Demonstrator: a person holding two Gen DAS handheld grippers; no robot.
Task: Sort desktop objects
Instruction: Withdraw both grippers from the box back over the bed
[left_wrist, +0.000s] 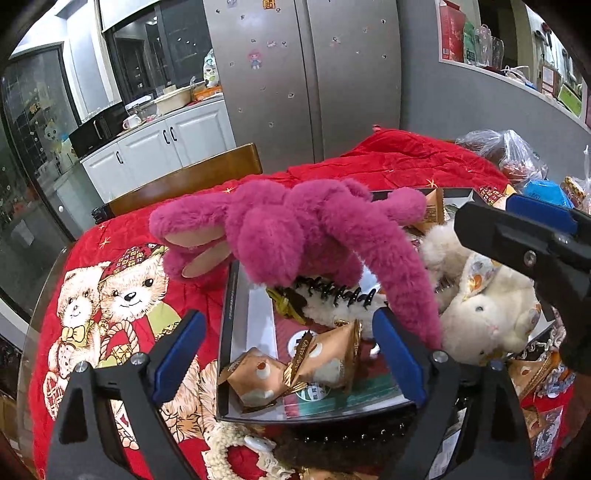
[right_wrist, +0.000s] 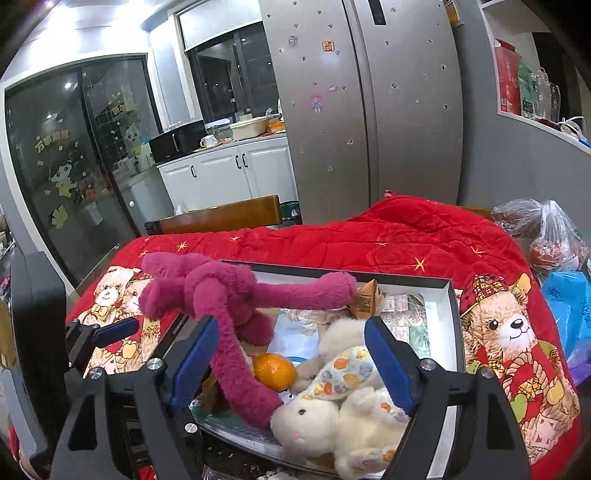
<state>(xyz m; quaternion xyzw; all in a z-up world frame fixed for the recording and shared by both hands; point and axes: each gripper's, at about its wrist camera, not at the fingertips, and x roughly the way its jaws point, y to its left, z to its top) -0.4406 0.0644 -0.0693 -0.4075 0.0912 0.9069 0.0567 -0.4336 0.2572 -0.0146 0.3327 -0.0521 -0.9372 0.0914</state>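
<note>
Now both tongs wide over the box (right_wrist: 453, 332).
Better close right tongs (right_wrist: 291, 365) squarely around white plush (right_wrist: 332, 424), avoiding pink plush (right_wrist: 236, 295).

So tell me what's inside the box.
In the box: a white plush, an orange, wrapped snacks, a black hair clip, with a pink plush draped over the rim. Whatever lies beneath the plushes is covered.

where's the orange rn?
Right wrist view only: the orange sits inside the tray, near its front left, wedged between the magenta plush's long limb and the white plush rabbit.
</note>
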